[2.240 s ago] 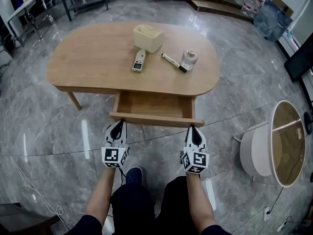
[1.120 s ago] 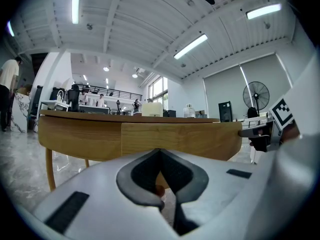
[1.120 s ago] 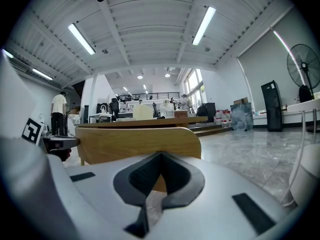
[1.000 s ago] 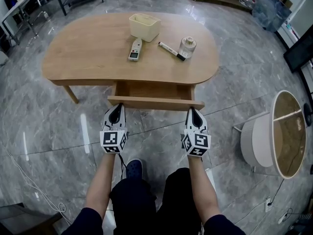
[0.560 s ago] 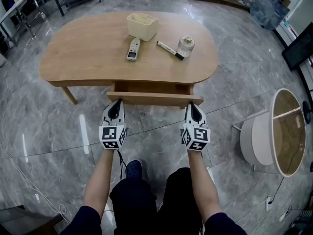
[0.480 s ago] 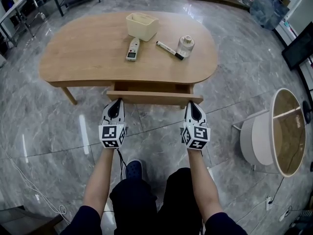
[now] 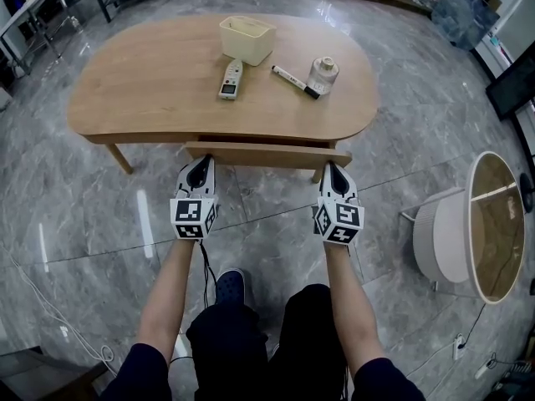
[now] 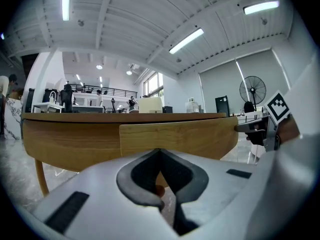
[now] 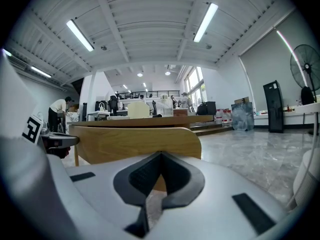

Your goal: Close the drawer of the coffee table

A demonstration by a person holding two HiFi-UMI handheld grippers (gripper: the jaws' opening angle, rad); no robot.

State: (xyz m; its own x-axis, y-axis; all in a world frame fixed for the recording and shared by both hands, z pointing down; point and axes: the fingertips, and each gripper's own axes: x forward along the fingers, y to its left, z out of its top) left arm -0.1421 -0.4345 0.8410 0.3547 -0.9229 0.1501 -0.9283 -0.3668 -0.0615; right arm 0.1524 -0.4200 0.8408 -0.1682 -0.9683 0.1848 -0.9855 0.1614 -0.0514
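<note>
- My left gripper (image 7: 201, 170) and right gripper (image 7: 332, 175) both have their jaws pressed together and hold nothing. Their tips are at the drawer (image 7: 267, 154) front, and the jaws cover the contact itself.
- The drawer's inside is hidden under the surface (image 7: 142, 90).
- Beyond my grippers stand a bin (image 7: 247, 38), remote (image 7: 231, 79), marker (image 7: 291, 80) and jar (image 7: 322, 75).

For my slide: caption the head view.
Left gripper and right gripper, both shut, at the almost closed drawer of the coffee table.

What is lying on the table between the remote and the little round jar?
A white marker with a dark end lies between the remote and the jar; the head view shows it.
</note>
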